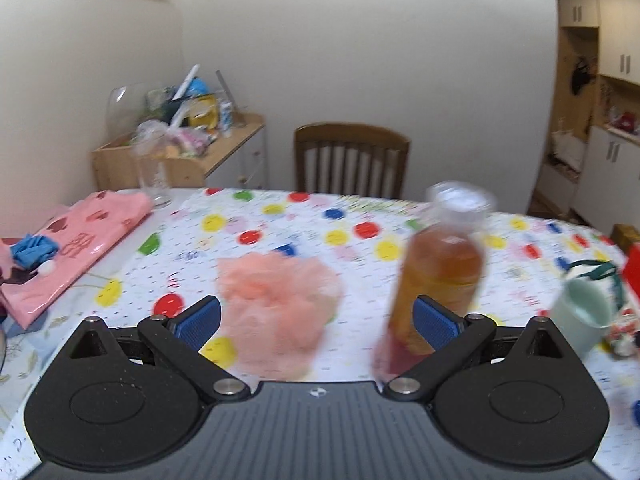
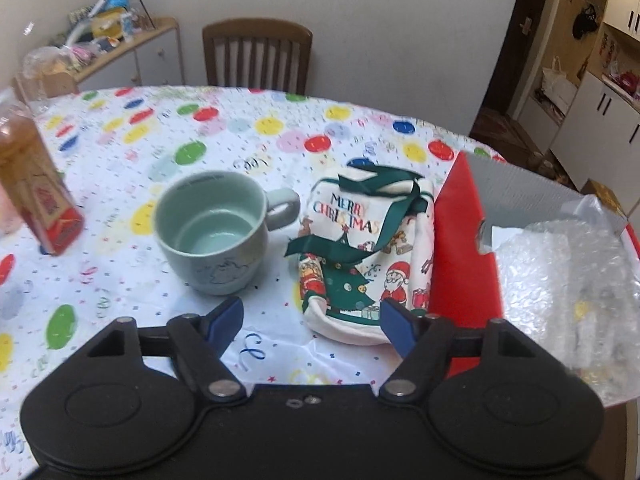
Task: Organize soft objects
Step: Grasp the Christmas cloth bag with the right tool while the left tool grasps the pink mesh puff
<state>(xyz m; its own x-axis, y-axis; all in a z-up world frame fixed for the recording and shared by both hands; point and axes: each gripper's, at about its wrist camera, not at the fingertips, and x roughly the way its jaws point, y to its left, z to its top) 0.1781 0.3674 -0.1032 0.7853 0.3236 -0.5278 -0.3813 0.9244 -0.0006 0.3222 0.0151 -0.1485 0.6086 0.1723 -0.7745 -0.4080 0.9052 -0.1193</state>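
Frankly, with both my jaws spread and empty, my left gripper (image 1: 318, 322) reaching for the pink pouf (image 1: 280, 300) between its fingers could topple the bottle (image 1: 438, 276) beside it.

**Where things lie on the surface**

In the left wrist view, a puff (image 1: 280, 304) lies on the surface (image 1: 304, 224), with a bottle (image 1: 436, 280) standing to its right and a folded bag (image 1: 80, 240) far left. A glass (image 1: 154, 176) stands behind the bag, at the far edge. A chair (image 1: 352, 160) stands behind the surface. In the right wrist view, a mug (image 2: 216, 232) stands left of a pouch (image 2: 360, 256), near it. A box (image 2: 464, 240) lies just right of the pouch, with bubble wrap (image 2: 568, 280) in it.
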